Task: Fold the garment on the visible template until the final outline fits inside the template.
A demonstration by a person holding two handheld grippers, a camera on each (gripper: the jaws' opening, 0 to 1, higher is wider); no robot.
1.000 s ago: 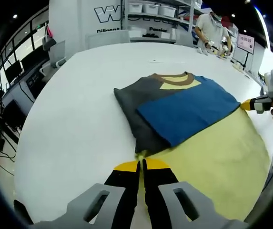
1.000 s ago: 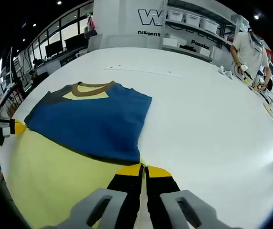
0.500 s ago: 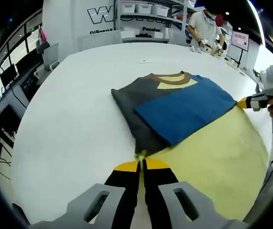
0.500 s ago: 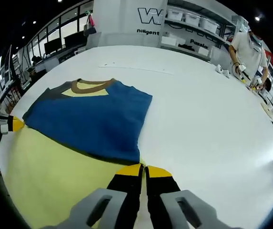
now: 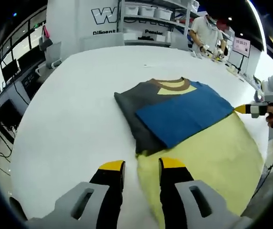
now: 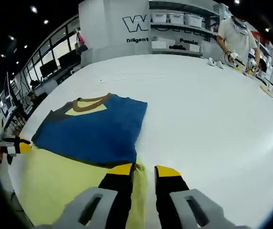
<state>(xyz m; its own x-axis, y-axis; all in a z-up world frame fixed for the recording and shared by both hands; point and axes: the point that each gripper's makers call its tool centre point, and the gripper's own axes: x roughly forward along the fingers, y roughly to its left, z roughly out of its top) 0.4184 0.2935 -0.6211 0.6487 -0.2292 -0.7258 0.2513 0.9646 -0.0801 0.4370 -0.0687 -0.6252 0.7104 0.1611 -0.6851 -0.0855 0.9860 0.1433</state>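
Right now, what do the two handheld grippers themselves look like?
The left gripper and the right gripper match: two black jaws with yellow tips, rising from pale grey slotted mounts. Seen side-on, the right one also has a pale grey body.

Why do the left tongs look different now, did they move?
Yes. The left tongs have opened and let go of the yellow cloth, drawing back from the folded shirt.

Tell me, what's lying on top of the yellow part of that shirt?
The blue and grey folded part lies over the garment's yellow lower half. Whatever yellow fabric continues beneath that fold is covered.
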